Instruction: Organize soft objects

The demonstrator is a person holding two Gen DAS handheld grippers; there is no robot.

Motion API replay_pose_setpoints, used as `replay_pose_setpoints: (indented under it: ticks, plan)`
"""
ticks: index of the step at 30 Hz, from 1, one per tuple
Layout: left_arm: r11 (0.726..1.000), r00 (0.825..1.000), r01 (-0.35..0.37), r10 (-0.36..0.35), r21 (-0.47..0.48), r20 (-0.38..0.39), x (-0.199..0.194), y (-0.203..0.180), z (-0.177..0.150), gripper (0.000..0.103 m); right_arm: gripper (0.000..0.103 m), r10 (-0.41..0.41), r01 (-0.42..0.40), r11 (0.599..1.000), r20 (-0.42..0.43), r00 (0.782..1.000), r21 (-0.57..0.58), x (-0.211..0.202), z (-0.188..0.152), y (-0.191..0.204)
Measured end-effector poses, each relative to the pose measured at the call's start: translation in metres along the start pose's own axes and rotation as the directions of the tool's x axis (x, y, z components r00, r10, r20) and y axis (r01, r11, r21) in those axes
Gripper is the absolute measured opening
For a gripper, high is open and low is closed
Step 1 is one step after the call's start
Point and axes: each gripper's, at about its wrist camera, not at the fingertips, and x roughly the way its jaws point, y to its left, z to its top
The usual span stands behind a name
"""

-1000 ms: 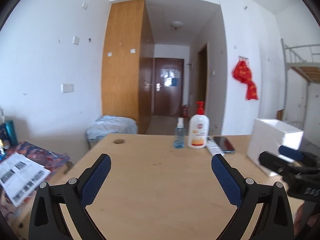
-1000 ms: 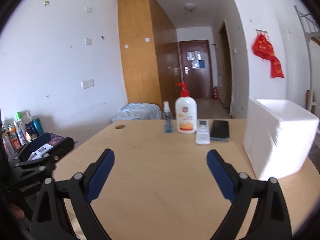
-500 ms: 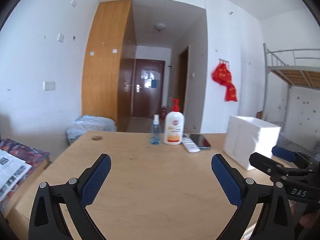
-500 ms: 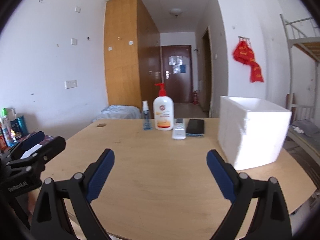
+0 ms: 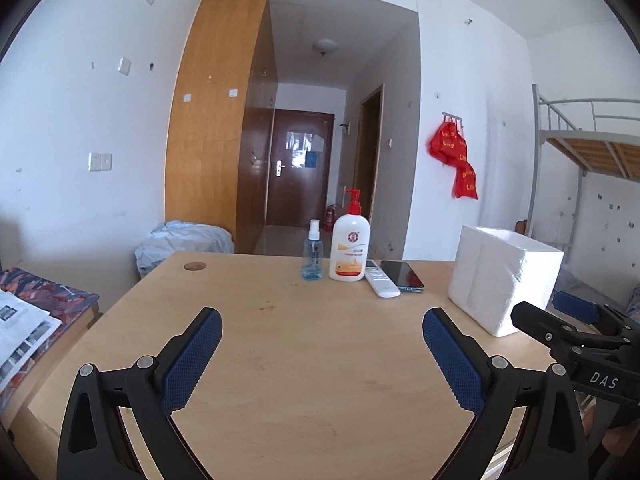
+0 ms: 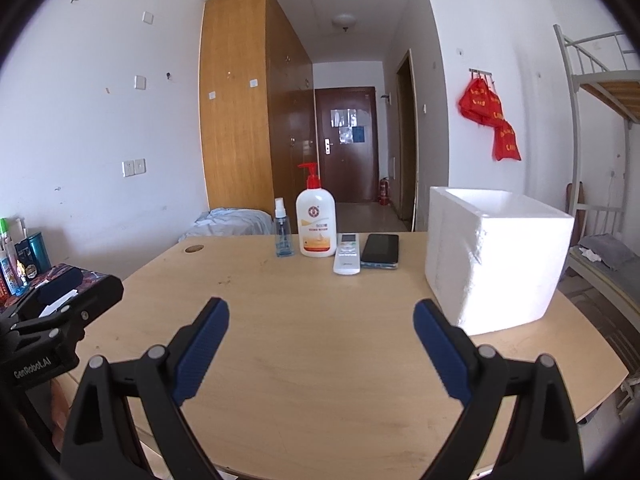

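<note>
My left gripper (image 5: 322,322) is open and empty above the near part of the wooden table (image 5: 312,352). My right gripper (image 6: 321,312) is open and empty too, beside it on the right; its black body also shows in the left wrist view (image 5: 576,332). A white foam box (image 6: 496,264) stands open-topped on the table's right side, also in the left wrist view (image 5: 504,276). No soft object lies on the table in either view.
At the table's far edge stand a small spray bottle (image 6: 283,234), a white pump bottle (image 6: 316,224), a remote (image 6: 347,258) and a phone (image 6: 380,250). A blue-grey bundle of cloth (image 5: 184,240) lies behind the table. A bunk bed (image 6: 600,120) is at the right.
Both cameras have swung to the right and pulled back a little, so the foam box and bottles sit more to the left in view. Both grippers stay open.
</note>
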Motion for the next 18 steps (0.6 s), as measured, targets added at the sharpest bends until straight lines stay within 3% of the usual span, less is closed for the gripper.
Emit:
replay_pose_setpoints:
  ticks: [18]
  plan:
    - [1.000, 1.000, -0.024, 0.024, -0.001, -0.012, 0.0008, 0.0025, -0.0014, 0.101, 0.096, 0.004, -0.004, 1.000, -0.009, 1.000, -0.012, 0.0003, -0.0014, 0.0010]
